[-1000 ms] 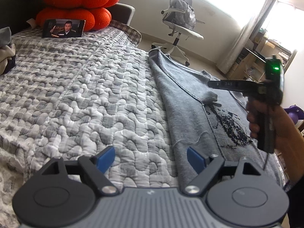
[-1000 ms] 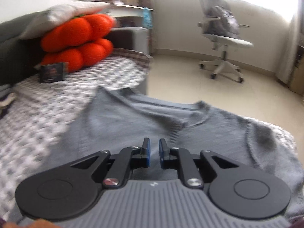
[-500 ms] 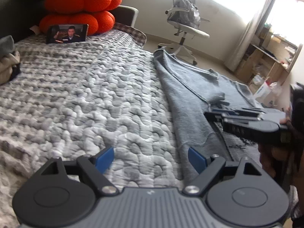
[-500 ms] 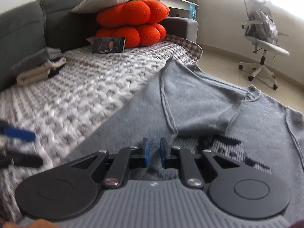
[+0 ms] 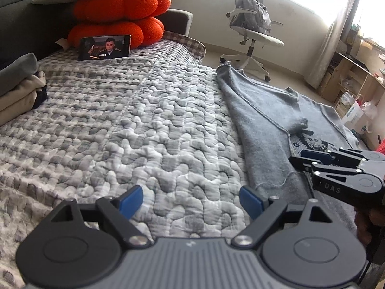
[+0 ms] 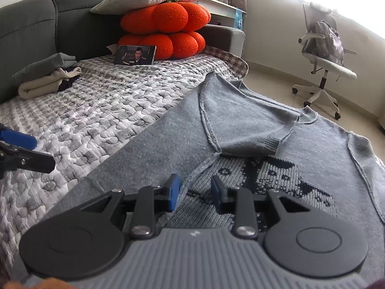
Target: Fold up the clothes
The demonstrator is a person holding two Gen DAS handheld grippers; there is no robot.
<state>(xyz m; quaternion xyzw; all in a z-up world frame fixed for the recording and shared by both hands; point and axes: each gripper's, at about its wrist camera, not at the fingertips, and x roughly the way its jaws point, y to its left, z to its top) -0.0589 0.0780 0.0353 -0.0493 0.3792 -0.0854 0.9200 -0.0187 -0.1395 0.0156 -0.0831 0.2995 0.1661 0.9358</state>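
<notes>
2 grippers hang over the bed, neither holding anything. The left gripper point(image 5: 191, 201) has its jaws spread wide above the bare quilt point(image 5: 134, 130), with the sweater's point(image 5: 262, 125) near edge just off to its right. The right gripper point(image 6: 195, 193) is parted to a middling gap, empty, and hovers low over the sweater point(image 6: 240, 130) itself, near the line where the folded-in flap meets the patterned panel.

The sweater lies flat along the bed's right side, its long axis running away from both cameras toward the chair point(image 6: 322, 55), neck at the far end. 1 side is already turned in: the left sleeve point(image 6: 250, 130) lies doubled across the chest, its cuff reaching the top of the dark knitted motif point(image 6: 284, 185). The other sleeve, at the far right edge, looks still unfolded, though its end runs out of view.

The relation that matters is this: the cloth sits directly beneath and ahead of the right gripper, while the left one is beside it, over quilt. So the right is nearer to any grip on the body or the unfolded right side; the left would need to shift rightward to reach the hem edge.

1 stack of folded clothes point(image 6: 45, 77) rests well apart, by the sofa back near a phone point(image 6: 134, 55).
</notes>
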